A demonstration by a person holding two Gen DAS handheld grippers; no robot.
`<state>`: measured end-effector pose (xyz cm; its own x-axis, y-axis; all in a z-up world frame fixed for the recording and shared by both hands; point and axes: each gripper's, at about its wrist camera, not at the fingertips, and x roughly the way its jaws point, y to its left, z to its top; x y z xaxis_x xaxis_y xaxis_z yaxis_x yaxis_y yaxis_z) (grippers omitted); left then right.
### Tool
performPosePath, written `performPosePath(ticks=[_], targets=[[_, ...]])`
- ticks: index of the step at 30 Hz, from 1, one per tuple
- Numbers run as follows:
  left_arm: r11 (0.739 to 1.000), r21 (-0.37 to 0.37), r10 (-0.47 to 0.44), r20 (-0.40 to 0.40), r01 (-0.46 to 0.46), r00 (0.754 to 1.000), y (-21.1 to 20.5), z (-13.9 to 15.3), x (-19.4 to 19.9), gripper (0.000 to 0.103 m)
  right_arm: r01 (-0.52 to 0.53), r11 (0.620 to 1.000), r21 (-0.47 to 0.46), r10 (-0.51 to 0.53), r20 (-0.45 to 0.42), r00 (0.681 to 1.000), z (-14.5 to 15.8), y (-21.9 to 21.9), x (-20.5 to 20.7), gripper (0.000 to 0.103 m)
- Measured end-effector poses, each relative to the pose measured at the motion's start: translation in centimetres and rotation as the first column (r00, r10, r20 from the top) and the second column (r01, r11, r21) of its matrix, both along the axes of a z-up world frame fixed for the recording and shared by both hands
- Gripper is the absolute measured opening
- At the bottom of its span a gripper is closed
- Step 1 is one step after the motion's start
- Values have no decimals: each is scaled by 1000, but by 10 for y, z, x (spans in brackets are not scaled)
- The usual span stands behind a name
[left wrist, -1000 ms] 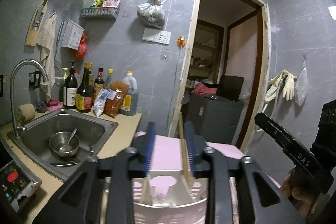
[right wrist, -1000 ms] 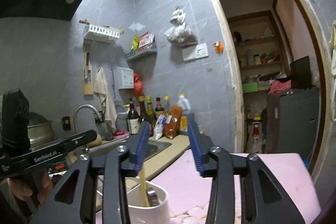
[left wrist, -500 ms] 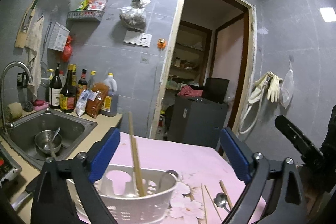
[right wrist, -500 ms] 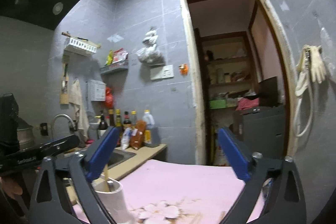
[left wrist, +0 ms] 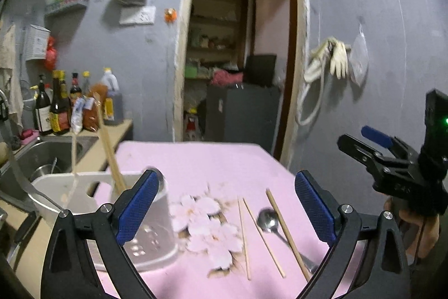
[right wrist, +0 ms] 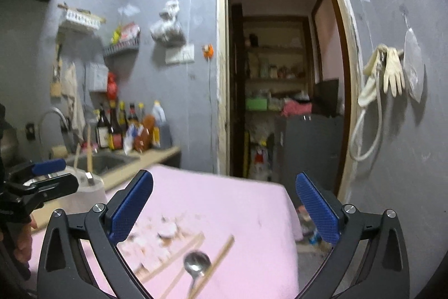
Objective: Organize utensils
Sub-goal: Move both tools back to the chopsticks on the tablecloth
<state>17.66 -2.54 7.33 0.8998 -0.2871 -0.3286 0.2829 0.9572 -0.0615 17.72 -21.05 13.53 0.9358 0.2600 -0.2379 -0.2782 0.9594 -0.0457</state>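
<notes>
A white utensil holder (left wrist: 84, 195) stands at the left of the pink table cover (left wrist: 201, 161) with chopsticks (left wrist: 110, 156) upright in it. Loose wooden chopsticks (left wrist: 263, 234) and a metal spoon (left wrist: 267, 216) lie on the cover to its right. My left gripper (left wrist: 226, 206) is open and empty above the cover, its left finger in front of the holder. My right gripper (right wrist: 224, 206) is open and empty above the spoon (right wrist: 196, 262) and loose chopsticks (right wrist: 215, 261). The holder (right wrist: 89, 189) shows at the left of the right wrist view.
A steel sink (left wrist: 42, 159) with a bowl sits left of the table, with a row of sauce bottles (left wrist: 64, 108) behind it. An open doorway (left wrist: 238, 60) to a pantry is straight ahead. Gloves (left wrist: 333, 60) hang on the right wall.
Both grippers opened wide and pulled back from the holder. The left one let go of the chopstick, which now stands in the holder. Both views swung right and down toward the loose utensils.
</notes>
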Motion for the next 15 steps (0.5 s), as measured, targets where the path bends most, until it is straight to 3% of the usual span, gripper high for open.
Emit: performPosePath(ticks=[4,10,12,15], targets=[[999,38,-16,-53,18,998,-15,-14,7,95,1,1000,-26,-4,-97,995,-15,-4,11,98],[996,80,-27,-180,42,983,-28,-40,24,94,-11,999,-30,3,-258,966,-40,-8,34,77],[995,84,-33,-219,52,975,-31,-48,31,90,-16,1000,-24,8,-318,948,-48,-9,44,69],[993,94,-45,-278,74,960,-36,-56,43,75,-25,1000,-19,16,-378,926,-59,-9,54,60]])
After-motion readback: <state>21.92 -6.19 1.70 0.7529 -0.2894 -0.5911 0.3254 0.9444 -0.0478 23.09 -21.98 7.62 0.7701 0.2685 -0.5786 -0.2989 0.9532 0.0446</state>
